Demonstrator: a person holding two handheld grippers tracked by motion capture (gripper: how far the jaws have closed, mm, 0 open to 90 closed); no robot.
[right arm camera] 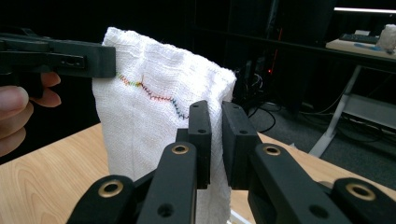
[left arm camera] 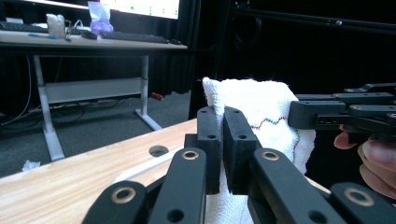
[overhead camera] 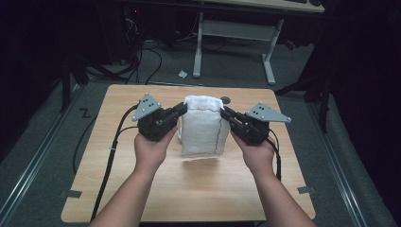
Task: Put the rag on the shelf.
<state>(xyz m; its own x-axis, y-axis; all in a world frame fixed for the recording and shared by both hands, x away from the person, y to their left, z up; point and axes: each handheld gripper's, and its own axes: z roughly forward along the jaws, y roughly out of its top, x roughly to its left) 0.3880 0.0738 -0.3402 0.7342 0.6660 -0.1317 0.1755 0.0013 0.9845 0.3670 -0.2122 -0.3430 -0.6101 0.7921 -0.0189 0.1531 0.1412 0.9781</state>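
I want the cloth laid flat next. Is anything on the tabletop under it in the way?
Nothing visible: the white woven cloth with a coloured zigzag stitch hangs between the left claw and right claw over bare light wooden tabletop.

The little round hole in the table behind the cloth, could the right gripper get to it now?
Probably not yet. The right gripper is shut on the white cloth, which the left gripper also grips. The hole lies close behind, uncovered, so letting go first would likely free the way.

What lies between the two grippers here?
The white cloth, held up off the table between the left gripper and right gripper, per the high view.
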